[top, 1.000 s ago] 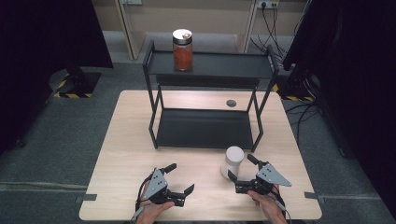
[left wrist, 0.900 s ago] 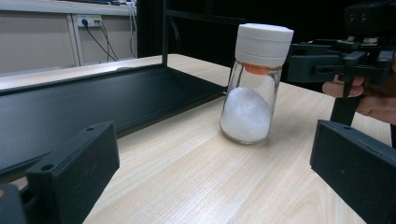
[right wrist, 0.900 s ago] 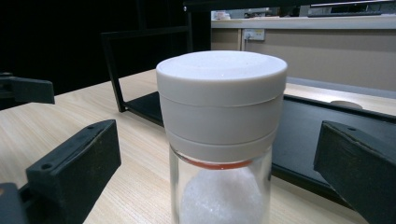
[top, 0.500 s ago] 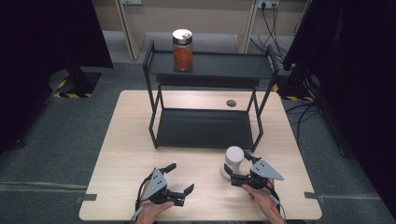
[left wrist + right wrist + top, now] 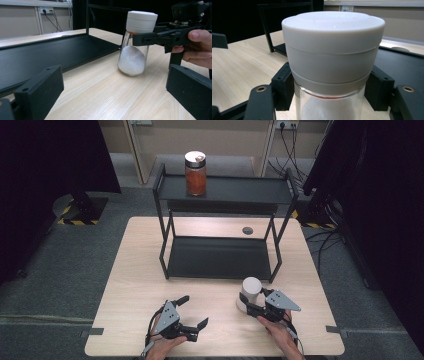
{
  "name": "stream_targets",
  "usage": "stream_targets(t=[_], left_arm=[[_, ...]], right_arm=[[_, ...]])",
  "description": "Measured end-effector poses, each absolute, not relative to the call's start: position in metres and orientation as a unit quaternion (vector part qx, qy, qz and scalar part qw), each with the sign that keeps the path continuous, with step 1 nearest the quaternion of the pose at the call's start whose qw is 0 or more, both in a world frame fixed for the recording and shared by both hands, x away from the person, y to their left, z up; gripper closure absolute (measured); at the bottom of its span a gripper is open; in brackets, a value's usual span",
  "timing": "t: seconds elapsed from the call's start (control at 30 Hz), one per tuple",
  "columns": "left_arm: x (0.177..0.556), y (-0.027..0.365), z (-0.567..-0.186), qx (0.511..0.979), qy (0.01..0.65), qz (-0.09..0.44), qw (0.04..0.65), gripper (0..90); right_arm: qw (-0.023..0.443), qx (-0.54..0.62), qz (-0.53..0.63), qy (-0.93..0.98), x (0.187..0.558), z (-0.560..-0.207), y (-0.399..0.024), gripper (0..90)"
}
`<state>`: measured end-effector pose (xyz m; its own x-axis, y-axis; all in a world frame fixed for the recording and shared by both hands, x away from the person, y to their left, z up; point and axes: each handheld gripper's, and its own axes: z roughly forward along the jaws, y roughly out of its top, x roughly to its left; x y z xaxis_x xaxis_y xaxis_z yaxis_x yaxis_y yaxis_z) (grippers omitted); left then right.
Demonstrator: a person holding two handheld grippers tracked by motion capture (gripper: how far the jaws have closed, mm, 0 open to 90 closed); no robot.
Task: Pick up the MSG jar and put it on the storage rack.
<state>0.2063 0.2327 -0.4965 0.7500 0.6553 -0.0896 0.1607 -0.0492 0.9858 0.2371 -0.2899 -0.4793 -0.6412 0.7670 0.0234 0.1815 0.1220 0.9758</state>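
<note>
1. Left gripper rests released near the table's front edge.
2. Right gripper, jaws just closed, grasps the white-lidded jar under its lid, in front of the rack.
3. Advice: lift straight, keep it upright, and clear the shelf edge.

1 clear glass jar with a wide white screw lid, about half full of white powder heaped to one side, stands upright on the light wood worktop just in front of the black rack's lower shelf, near its right front leg.
</note>
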Motion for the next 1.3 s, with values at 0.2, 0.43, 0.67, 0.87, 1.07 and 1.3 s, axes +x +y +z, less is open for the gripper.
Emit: stream_targets(t=[0.2,0.43,0.67,0.87,1.07,1.3], left_arm=[[0.205,0.234,-0.496,0.694,0.290,0.201,0.627,0.7],[0.207,0.234,-0.497,0.696,0.293,0.202,0.624,0.7],[0.207,0.234,-0.497,0.695,0.293,0.202,0.624,0.7],[0.208,0.234,-0.498,0.695,0.294,0.201,0.624,0.7],[0.208,0.234,-0.499,0.695,0.296,0.201,0.624,0.7],[0.208,0.234,-0.499,0.695,0.296,0.201,0.623,0.7]], right_arm=[[0.250,0.337,0.575,0.702,0.234,-0.476,-0.289,34.8],[0.257,0.326,0.585,0.696,0.229,-0.465,-0.292,34.9],[0.265,0.319,0.589,0.694,0.229,-0.449,-0.299,35.0],[0.272,0.316,0.591,0.690,0.230,-0.435,-0.301,35.1],[0.272,0.311,0.594,0.691,0.232,-0.423,-0.300,35.1],[0.269,0.287,0.596,0.700,0.240,-0.402,-0.300,35.2]])
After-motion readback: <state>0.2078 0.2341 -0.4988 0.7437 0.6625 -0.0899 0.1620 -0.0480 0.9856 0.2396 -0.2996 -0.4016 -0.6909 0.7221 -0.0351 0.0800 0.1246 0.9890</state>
